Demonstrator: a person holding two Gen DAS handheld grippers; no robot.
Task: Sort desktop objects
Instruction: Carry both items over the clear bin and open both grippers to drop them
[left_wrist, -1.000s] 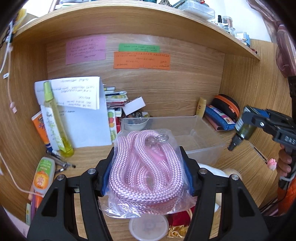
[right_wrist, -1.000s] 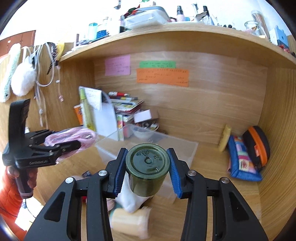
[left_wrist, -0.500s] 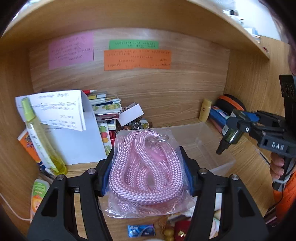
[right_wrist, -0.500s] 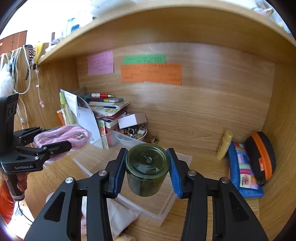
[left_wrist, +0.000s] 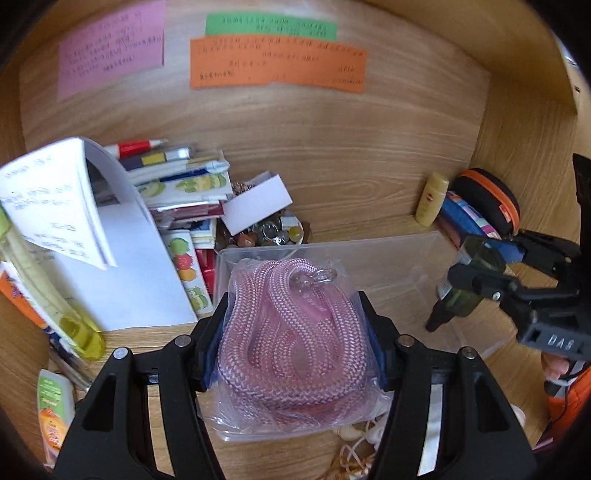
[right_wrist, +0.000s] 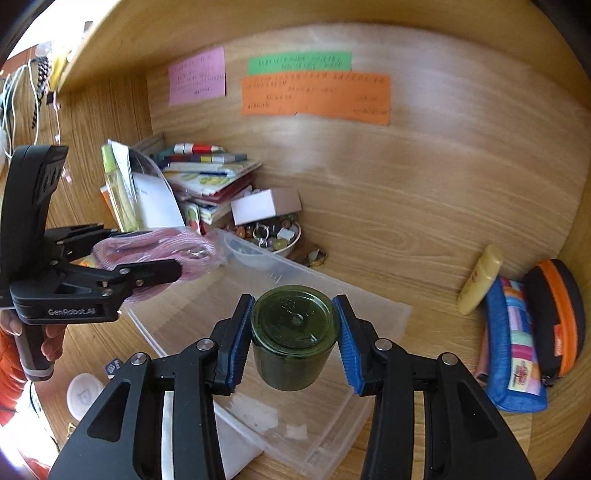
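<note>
Books (left_wrist: 184, 184), trinket bowl (right_wrist: 275, 242) behind clear bin (right_wrist: 369, 314) — pouches (right_wrist: 517, 343) right.

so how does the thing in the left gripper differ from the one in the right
The left gripper holds a bagged coil of pink braided rope: soft, in clear plastic. The right gripper holds a dark green glass bottle: rigid, round, unwrapped. Both are clamped above the clear plastic bin.

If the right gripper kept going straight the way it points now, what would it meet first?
Probably the clear plastic bin: the right gripper, shut on the green glass jar, points down over its open interior. Depth is uncertain in the fisheye view; a flatter path would reach the wooden back wall instead.
</note>
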